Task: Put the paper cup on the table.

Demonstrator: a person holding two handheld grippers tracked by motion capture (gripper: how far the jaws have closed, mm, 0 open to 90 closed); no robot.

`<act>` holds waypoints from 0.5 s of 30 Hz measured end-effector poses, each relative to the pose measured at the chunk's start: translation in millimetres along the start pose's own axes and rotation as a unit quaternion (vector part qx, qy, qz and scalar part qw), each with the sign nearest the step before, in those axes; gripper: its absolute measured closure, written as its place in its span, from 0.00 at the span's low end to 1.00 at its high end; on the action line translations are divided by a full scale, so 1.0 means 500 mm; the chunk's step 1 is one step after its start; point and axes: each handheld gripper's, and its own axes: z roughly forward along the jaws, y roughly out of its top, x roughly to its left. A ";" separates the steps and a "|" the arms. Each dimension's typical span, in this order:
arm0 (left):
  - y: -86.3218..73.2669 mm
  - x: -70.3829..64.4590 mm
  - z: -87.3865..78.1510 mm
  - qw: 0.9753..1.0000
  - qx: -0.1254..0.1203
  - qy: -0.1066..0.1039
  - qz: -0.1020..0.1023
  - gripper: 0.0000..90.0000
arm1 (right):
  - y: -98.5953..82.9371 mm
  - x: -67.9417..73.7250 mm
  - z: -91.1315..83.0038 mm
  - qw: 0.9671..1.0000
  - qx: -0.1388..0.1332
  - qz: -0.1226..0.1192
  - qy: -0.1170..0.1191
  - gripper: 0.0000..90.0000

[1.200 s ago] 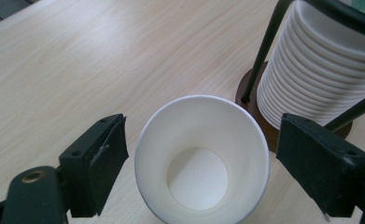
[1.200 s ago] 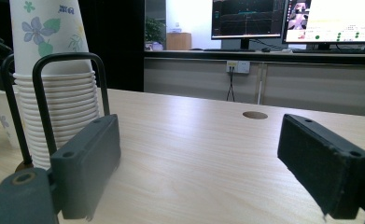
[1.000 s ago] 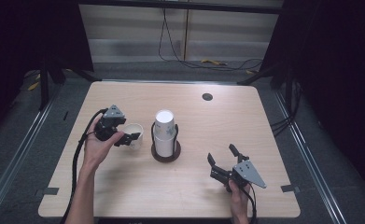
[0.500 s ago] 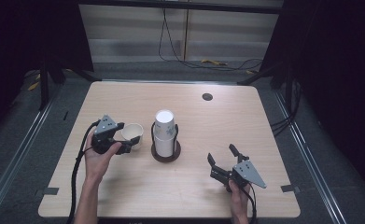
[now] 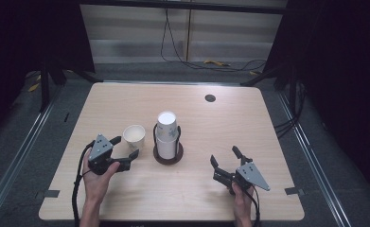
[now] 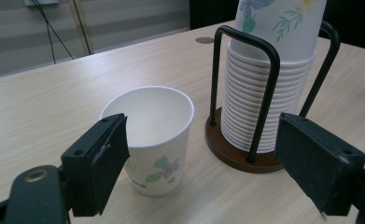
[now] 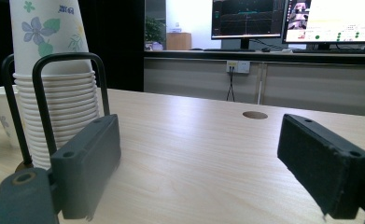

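The left hand-held gripper (image 5: 124,152), which closed around the single paper cup (image 5: 134,136) a second ago, now sits withdrawn toward the near edge of the counter (image 5: 268,123), jaws wide apart and empty. The cup stands upright and free just left of the cup stack (image 5: 166,133) in its wire holder (image 5: 168,155), suggesting its placement is complete. The right hand-held gripper (image 5: 225,163) rests unmoved near the right front, jaws open, holding nothing.
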 end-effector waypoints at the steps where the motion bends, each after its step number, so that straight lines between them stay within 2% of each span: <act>1: -0.006 -0.002 -0.003 1.000 -0.006 -0.001 -0.007 0.19 | 0.000 0.000 0.000 1.000 0.000 -0.001 0.000 0.14; 3: -0.017 -0.004 -0.006 1.000 -0.020 -0.004 -0.020 0.19 | 0.000 0.000 0.000 1.000 0.000 -0.001 0.000 0.14; 6: -0.030 -0.013 -0.008 1.000 -0.020 0.009 -0.012 0.19 | 0.000 0.000 0.000 1.000 0.000 -0.001 0.000 0.14; 7: -0.034 -0.015 -0.009 1.000 -0.019 0.010 -0.002 0.18 | 0.000 0.000 0.000 1.000 0.000 -0.001 0.000 0.14; 8: -0.040 -0.020 -0.010 1.000 -0.025 0.012 -0.004 0.17 | 0.000 0.000 0.000 1.000 0.000 -0.001 0.000 0.14; 13: -0.067 -0.036 -0.007 1.000 -0.027 0.007 0.005 0.17 | 0.000 0.000 0.000 1.000 0.000 -0.001 0.000 0.14; 15: -0.074 -0.041 -0.005 1.000 -0.029 0.000 -0.001 0.17 | 0.000 0.000 0.000 1.000 0.000 -0.001 0.000 0.14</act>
